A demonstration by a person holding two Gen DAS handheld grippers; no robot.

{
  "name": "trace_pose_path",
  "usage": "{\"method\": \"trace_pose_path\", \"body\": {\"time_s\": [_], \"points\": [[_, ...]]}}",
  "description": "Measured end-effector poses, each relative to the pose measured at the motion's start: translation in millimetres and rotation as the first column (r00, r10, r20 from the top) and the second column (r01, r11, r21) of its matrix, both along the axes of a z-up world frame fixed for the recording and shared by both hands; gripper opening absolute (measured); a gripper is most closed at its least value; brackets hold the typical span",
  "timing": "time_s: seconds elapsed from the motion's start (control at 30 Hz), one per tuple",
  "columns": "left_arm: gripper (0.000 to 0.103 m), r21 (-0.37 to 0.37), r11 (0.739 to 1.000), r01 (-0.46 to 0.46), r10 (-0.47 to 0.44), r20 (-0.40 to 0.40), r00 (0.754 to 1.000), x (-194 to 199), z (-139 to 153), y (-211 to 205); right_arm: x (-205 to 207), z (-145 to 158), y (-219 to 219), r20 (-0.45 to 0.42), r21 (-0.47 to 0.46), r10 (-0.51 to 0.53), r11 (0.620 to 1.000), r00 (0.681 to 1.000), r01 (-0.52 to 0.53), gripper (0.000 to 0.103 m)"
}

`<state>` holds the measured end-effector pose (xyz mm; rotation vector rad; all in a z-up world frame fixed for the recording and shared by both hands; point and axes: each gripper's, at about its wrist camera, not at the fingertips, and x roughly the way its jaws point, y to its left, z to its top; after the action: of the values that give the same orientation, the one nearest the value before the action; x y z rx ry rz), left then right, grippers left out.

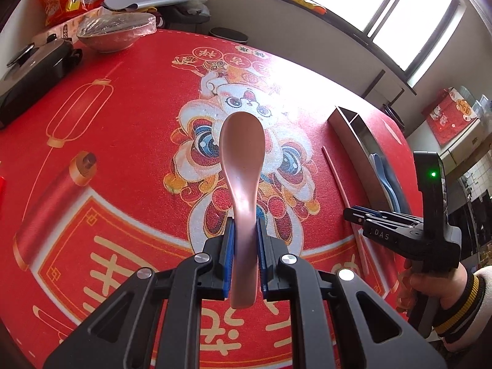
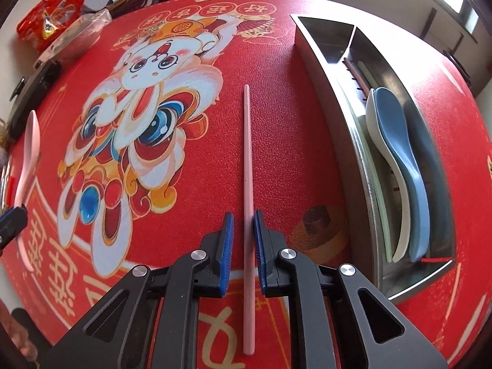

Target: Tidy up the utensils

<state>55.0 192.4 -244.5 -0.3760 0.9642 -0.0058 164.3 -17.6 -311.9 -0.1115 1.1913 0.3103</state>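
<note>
While my left tongs (image 1: 246, 230) clamped the spoon (image 1: 243, 166), my right tongs (image 2: 244, 224) closed on the chopstick (image 2: 247, 153) lying on the tabletop (image 2: 292, 153).

Daylight pours through the window (image 1: 378, 9) at far right, washing glare across the red tablecloth (image 1: 132, 123); fisheye bending curves the edges; focus stays sharp.

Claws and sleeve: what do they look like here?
Both claws, left and right, have black angular arms, silver pivot bolts and ribbed blue pads. The right body carries a green light and "DAS" lettering. The sleeve is white with a black-and-yellow striped cuff.
</note>
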Motion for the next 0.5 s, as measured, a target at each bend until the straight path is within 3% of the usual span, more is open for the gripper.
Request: {"method": "trace_pose_path", "body": {"time_s": [0.07,0.5], "points": [[0.013,-0.005,1.0,0.014,-0.014,-0.003,1.0,1,-1,-6,-4,0,-4,-0.007,0.021,0.005,1.0,1.0,-0.004,0.007],[0.013,-0.003,0.995,0.099,-0.099,-0.033,0.995,0,-7,-45,-37,-2,-16,0.041,0.038,0.078,0.996,0.996,-0.079,0.007]]}}
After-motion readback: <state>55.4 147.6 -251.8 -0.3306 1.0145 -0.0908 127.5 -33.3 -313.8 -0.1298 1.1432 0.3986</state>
